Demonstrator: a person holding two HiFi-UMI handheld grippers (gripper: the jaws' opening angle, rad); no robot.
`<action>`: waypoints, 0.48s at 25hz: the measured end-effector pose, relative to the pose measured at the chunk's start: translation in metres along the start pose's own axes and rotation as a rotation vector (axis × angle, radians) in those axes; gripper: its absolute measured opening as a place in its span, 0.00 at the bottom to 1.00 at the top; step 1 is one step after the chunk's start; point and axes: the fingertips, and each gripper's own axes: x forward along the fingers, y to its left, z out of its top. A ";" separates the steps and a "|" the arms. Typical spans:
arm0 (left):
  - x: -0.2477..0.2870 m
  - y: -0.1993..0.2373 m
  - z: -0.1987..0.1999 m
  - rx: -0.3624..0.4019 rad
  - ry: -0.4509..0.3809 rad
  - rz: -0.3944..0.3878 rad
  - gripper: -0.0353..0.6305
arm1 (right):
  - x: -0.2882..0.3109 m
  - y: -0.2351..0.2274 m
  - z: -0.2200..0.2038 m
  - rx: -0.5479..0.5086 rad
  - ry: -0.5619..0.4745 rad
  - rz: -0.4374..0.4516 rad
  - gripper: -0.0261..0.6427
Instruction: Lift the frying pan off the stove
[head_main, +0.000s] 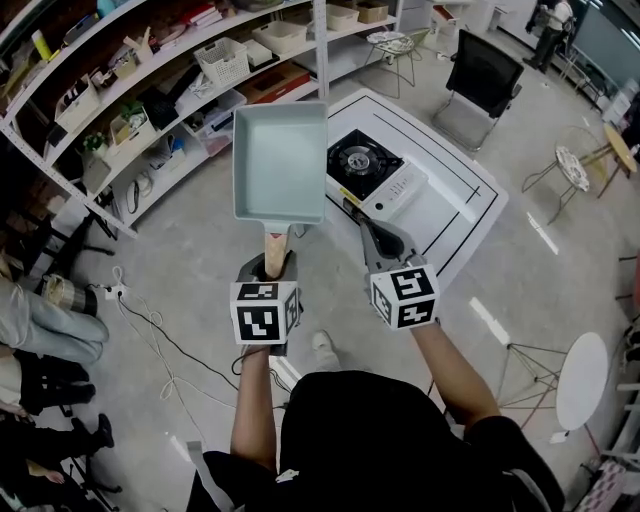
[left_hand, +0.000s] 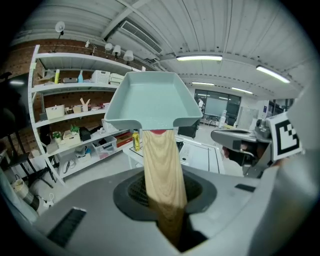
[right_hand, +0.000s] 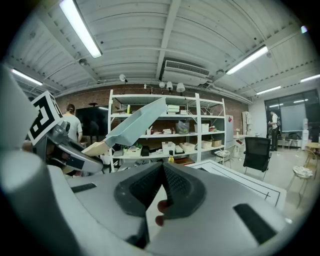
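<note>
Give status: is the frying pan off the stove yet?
Done: the frying pan is off the stove, up in the air with the burner bare. In hand: the left gripper clamps its wooden handle; the right gripper is shut, empty. Left: nothing of the lift itself.

The left hand-held gripper (head_main: 275, 262) and the right hand-held gripper (head_main: 353, 212) have matte grey, rounded plastic shells. At the rear of each sits a white cube printed with black square markers: the left cube (head_main: 265, 312) and the right cube (head_main: 404, 296). The jaws are lined with dark, finely ribbed pads (right_hand: 176, 186). Behind the cubes, the person wears a black short-sleeved top (head_main: 380, 440) and a pale shoe (head_main: 322, 348).
</note>
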 end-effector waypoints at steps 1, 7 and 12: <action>-0.005 -0.005 -0.003 -0.002 -0.003 0.002 0.18 | -0.007 0.001 -0.002 -0.001 -0.001 0.002 0.03; -0.031 -0.032 -0.022 -0.014 -0.007 0.007 0.18 | -0.045 0.008 -0.015 0.000 0.006 0.018 0.03; -0.052 -0.050 -0.037 -0.018 -0.012 0.017 0.18 | -0.071 0.017 -0.023 -0.007 0.010 0.036 0.03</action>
